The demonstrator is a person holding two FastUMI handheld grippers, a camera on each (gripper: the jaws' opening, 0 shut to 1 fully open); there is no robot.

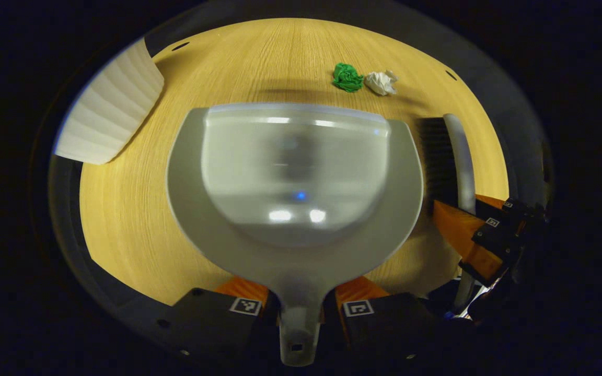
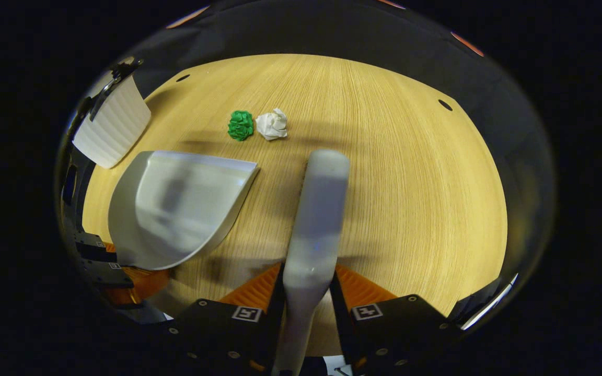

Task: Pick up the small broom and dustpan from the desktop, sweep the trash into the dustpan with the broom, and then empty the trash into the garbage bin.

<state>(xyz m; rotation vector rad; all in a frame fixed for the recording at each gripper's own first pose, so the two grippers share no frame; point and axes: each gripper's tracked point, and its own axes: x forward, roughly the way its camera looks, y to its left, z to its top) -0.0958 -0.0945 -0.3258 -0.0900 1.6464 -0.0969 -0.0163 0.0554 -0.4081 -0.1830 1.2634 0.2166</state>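
Tabletop point(image 1: 290, 57) light yellow-tan wood with fine straight grain lines. Dustpan point(image 1: 296, 172) pale grey, glossy, with white light glints and a small blue dot reflection. Broom point(image 2: 314, 219) handle light grey; bristles point(image 1: 437, 156) black. Two crumpled paper balls: one bright green point(image 1: 347, 77), one white point(image 1: 381, 82). Garbage bin point(image 1: 110, 107) white with ribbed vertical stripes.

2 paper wads point(image 2: 240, 125) point(image 2: 272, 124), 1 dustpan point(image 1: 294, 172), 1 broom point(image 2: 315, 219), 1 bin point(image 1: 110, 112)

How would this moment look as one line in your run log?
left gripper: shut on dustpan | right gripper: shut on broom | green wad, white wad: unswept on desktop
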